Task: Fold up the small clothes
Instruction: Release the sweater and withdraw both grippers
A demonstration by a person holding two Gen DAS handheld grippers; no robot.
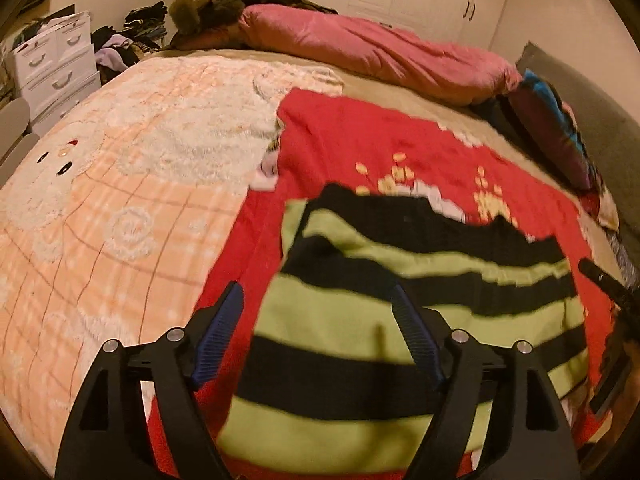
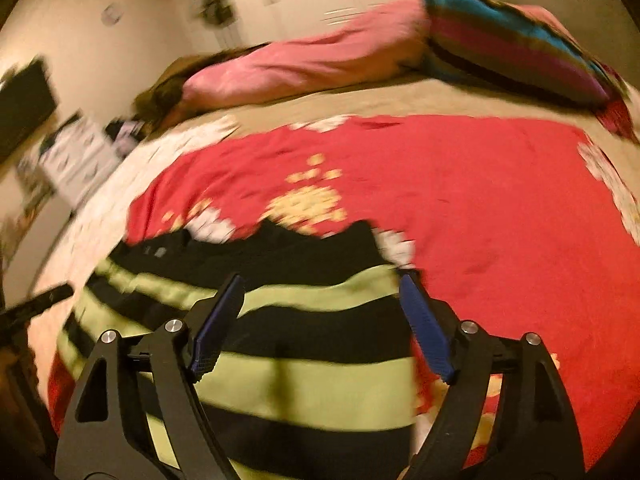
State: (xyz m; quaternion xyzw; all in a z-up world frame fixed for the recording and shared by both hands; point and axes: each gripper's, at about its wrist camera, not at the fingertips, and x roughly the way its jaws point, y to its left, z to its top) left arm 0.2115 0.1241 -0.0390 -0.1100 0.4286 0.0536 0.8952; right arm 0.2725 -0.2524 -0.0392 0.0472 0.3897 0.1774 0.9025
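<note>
Hovering over the garment's left edge, the left gripper (image 1: 316, 336) gapes wide, empty; the striped garment (image 1: 400, 320) lies flat on the red blanket (image 1: 360, 140), stripes running crosswise, ahead and below. The right gripper (image 2: 320, 324), equally wide and empty, straddles its right edge; bare blanket lies beyond.

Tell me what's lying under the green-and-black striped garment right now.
The green-and-black striped knit garment lies spread on a red fleece blanket with yellow and white motifs, which shows around its edges. Whatever the blanket carries directly beneath the garment is covered, so it cannot be seen.
</note>
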